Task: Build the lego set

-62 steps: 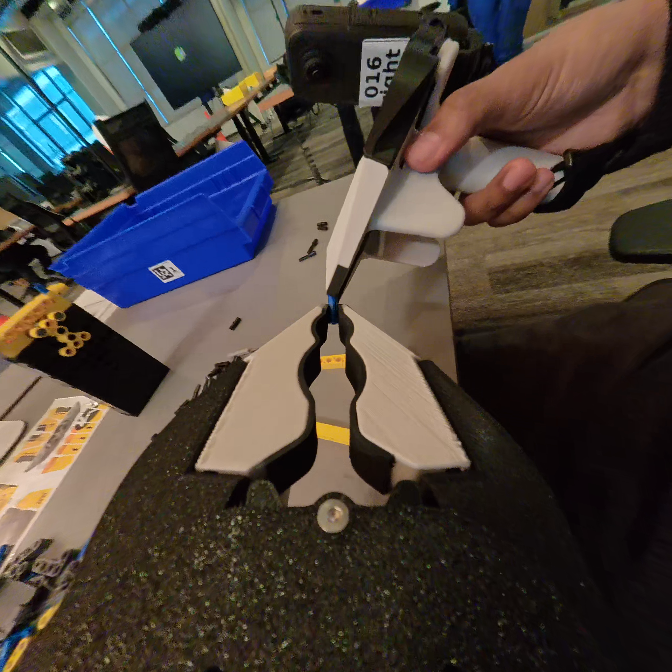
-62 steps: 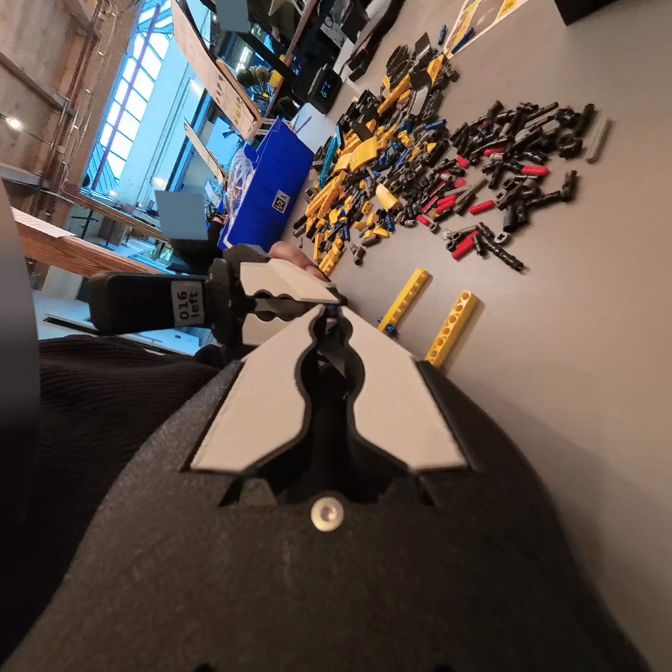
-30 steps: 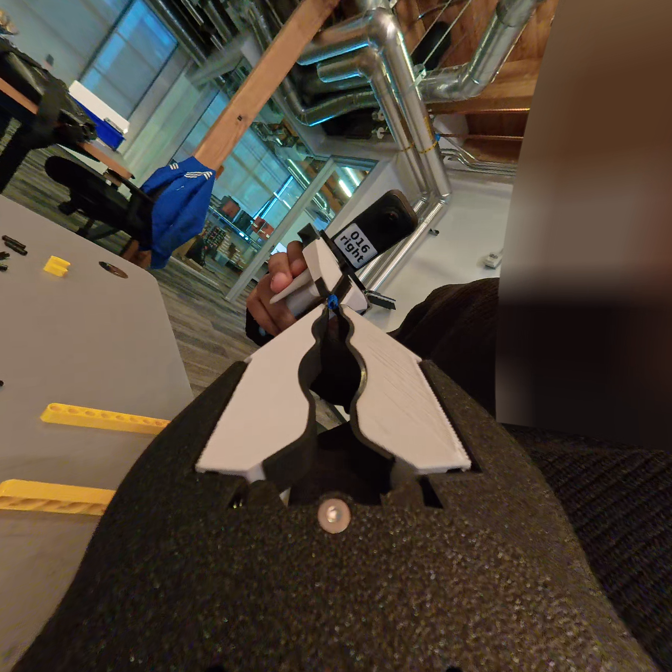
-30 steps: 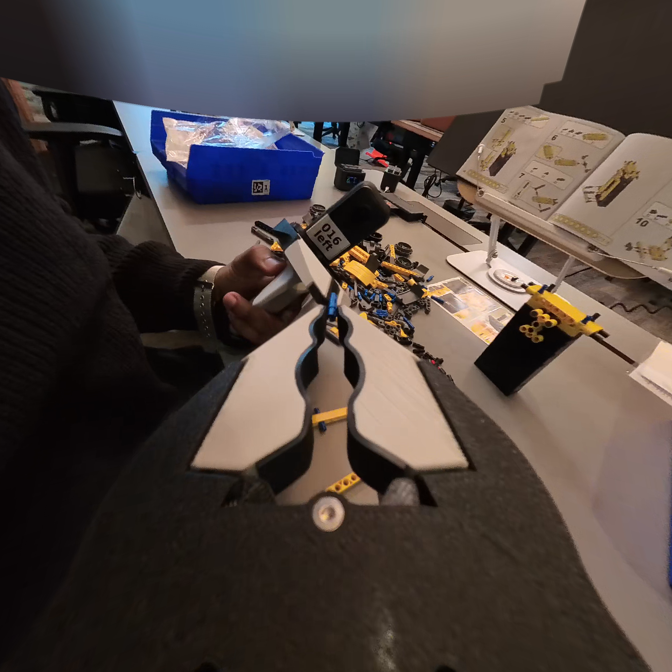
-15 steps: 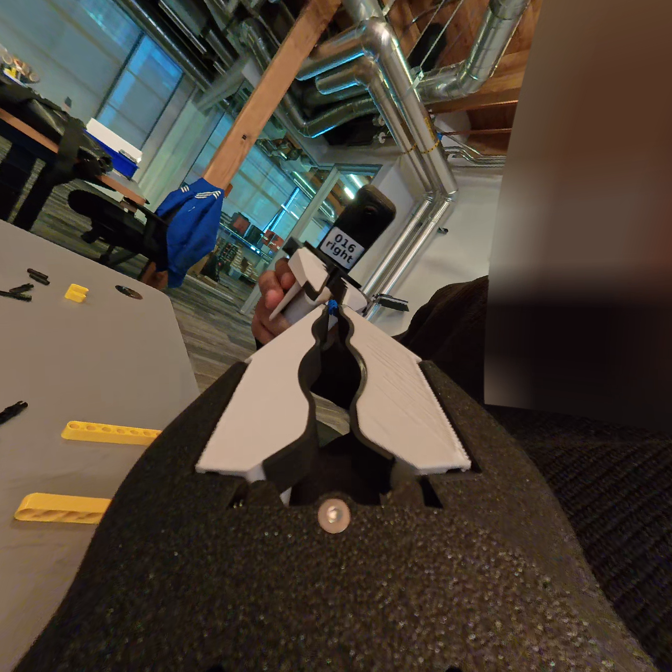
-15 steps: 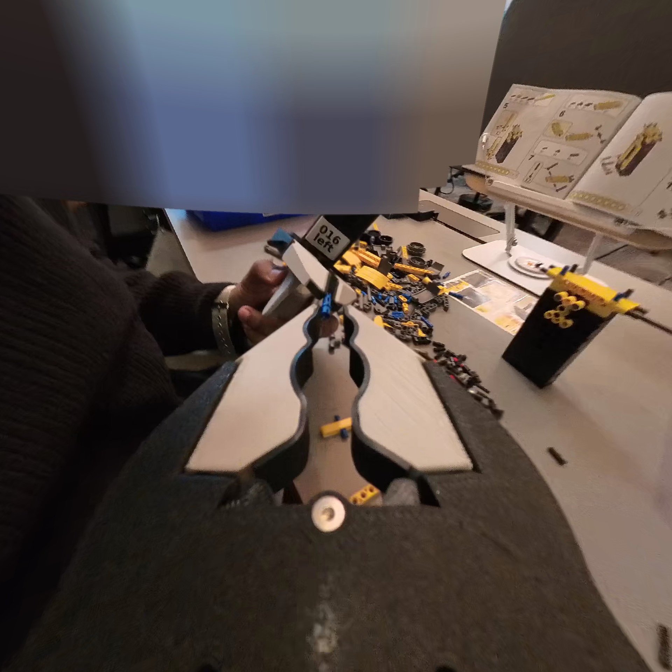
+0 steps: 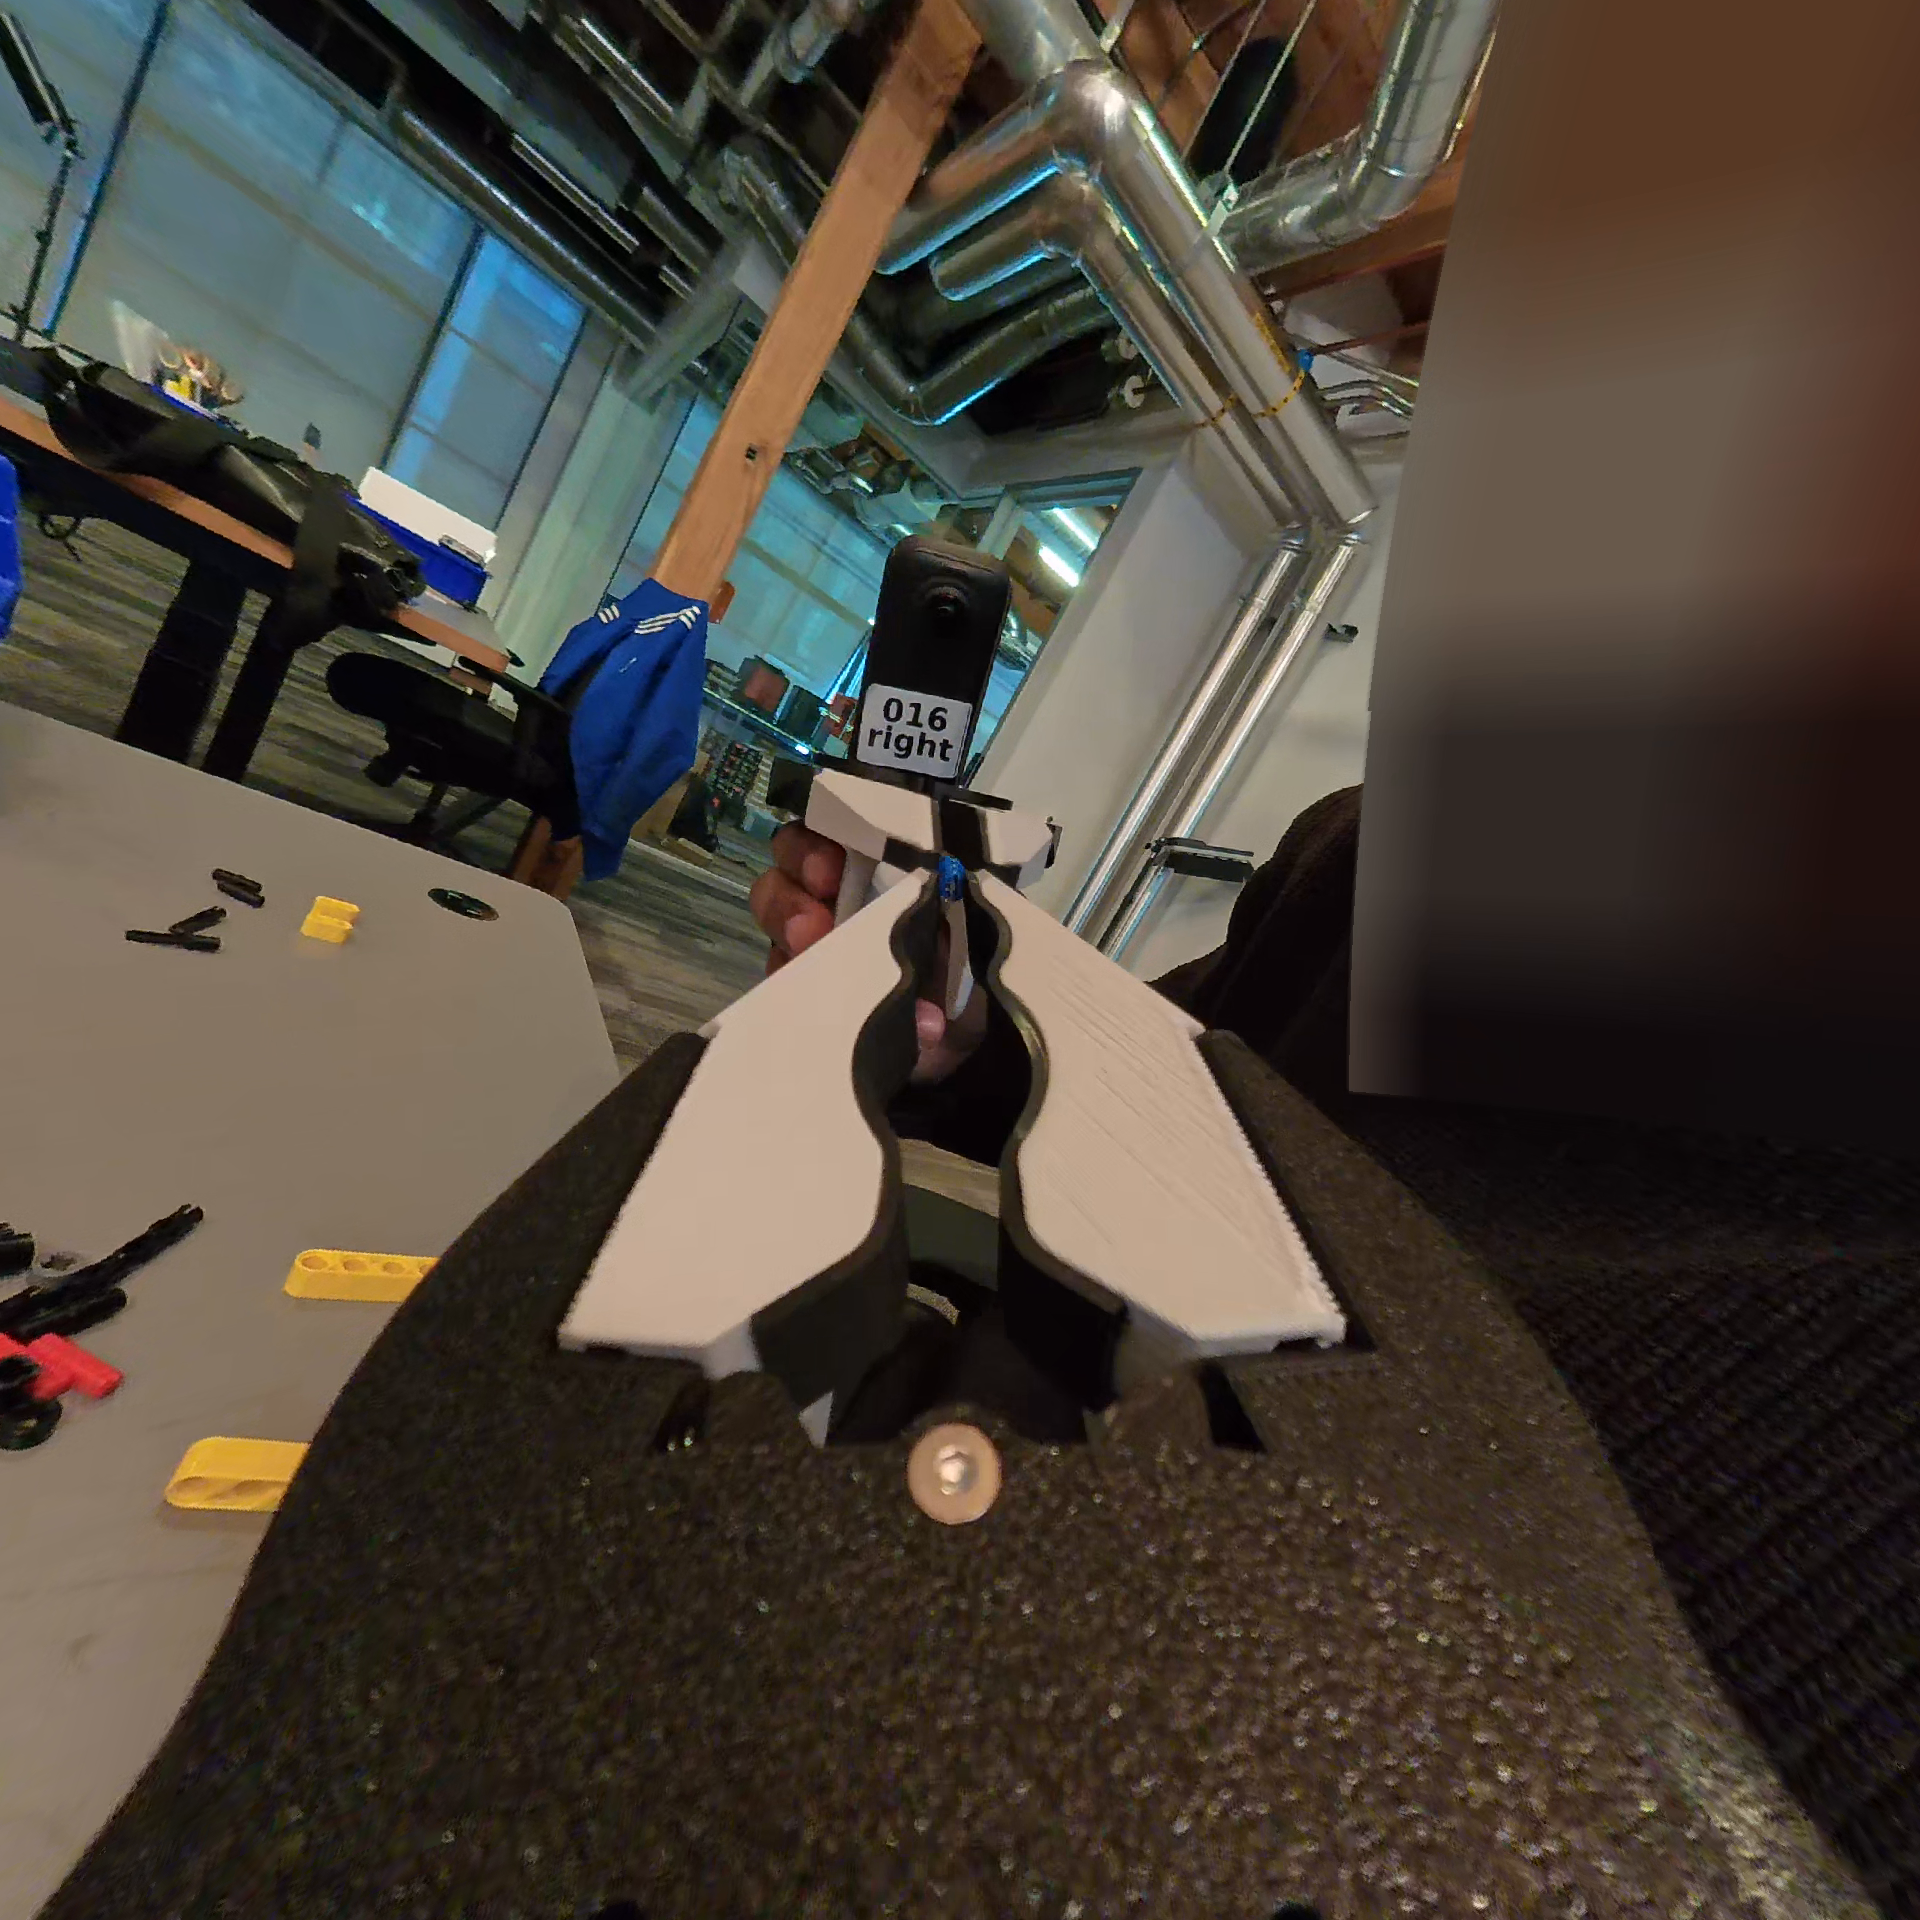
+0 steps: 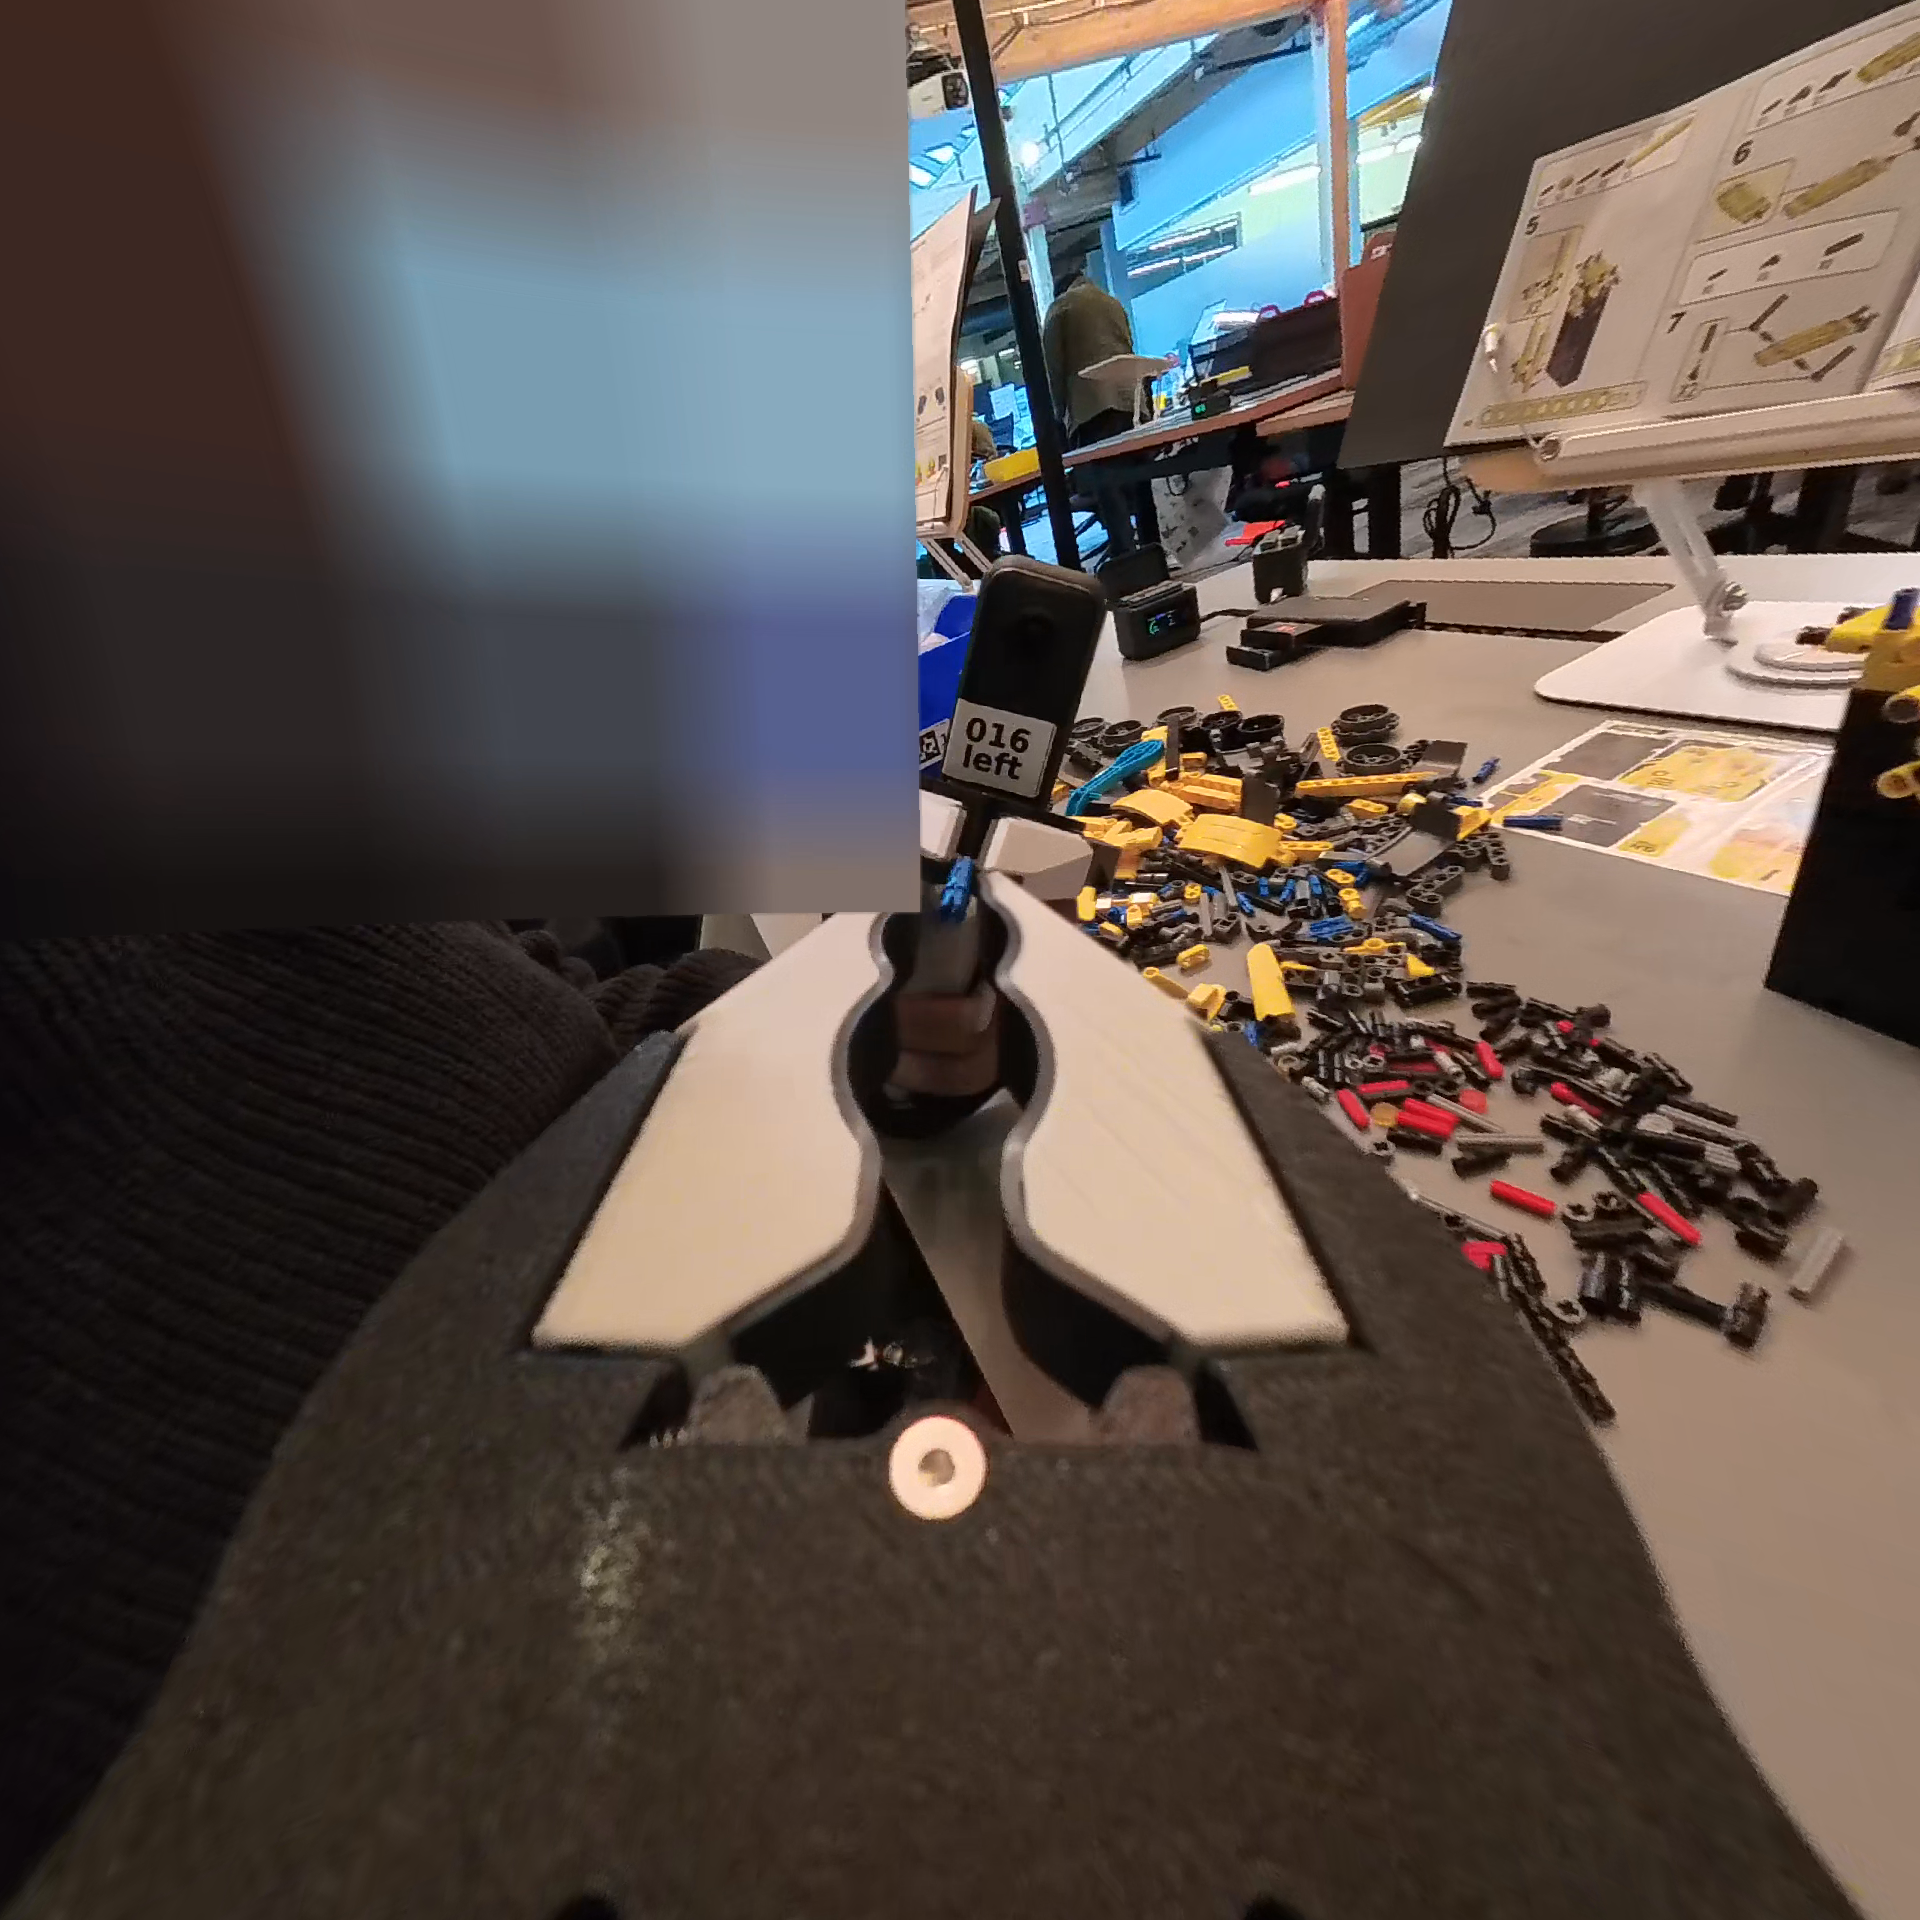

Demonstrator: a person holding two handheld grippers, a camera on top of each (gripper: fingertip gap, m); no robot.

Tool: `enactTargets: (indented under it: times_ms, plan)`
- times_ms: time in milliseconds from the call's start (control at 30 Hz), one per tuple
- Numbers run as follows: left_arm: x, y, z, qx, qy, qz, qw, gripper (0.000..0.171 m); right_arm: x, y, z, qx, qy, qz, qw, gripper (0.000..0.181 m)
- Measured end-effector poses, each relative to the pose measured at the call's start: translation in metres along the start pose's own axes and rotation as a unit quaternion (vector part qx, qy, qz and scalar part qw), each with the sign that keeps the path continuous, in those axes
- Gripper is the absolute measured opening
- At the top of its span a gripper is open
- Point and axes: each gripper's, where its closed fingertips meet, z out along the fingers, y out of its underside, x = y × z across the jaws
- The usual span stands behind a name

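My two grippers meet tip to tip in the air, over the lap of a person in a black knit sweater. My left gripper [image 7: 948, 902] is shut on a small blue pin [image 7: 947, 871]. The right gripper's white fingers [image 7: 894, 831] close on the same pin from the far side, with a hand on its handle. In the right wrist view, my right gripper [image 8: 966, 906] is shut on the blue pin [image 8: 956, 886]. The left gripper's camera [image 8: 1023, 665] stands just behind it.
A grey table [image 7: 260, 1039] on the left holds two yellow beams [image 7: 353, 1276], black pins [image 7: 171, 930] and red pieces [image 7: 62, 1371]. The right wrist view shows a pile of loose parts [image 8: 1351, 935], an instruction book on a stand [image 8: 1714, 260] and a black box [image 8: 1860, 862]. Less than 4 cm separates the two grippers' tips.
Both grippers stayed joined at the blue pin while turning. They rose from just above the table and levelled out, and each other's camera now stands upright in view.
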Motion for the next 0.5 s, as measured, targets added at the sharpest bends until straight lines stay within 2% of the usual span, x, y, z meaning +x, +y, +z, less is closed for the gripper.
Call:
enactTargets:
  times_ms: [67,500]
  plan:
    - [0.0006,0.0000,0.0003,0.000,0.001,0.002,1.000,0.004,0.0005,-0.0007,0.0004,0.002,0.003,-0.004,1.000,0.006]
    - [0.0003,-0.0018,0.0001,0.005,-0.006,0.011,1.000,0.004,0.0016,-0.0003,0.0014,0.001,0.000,0.000,1.000,0.007]
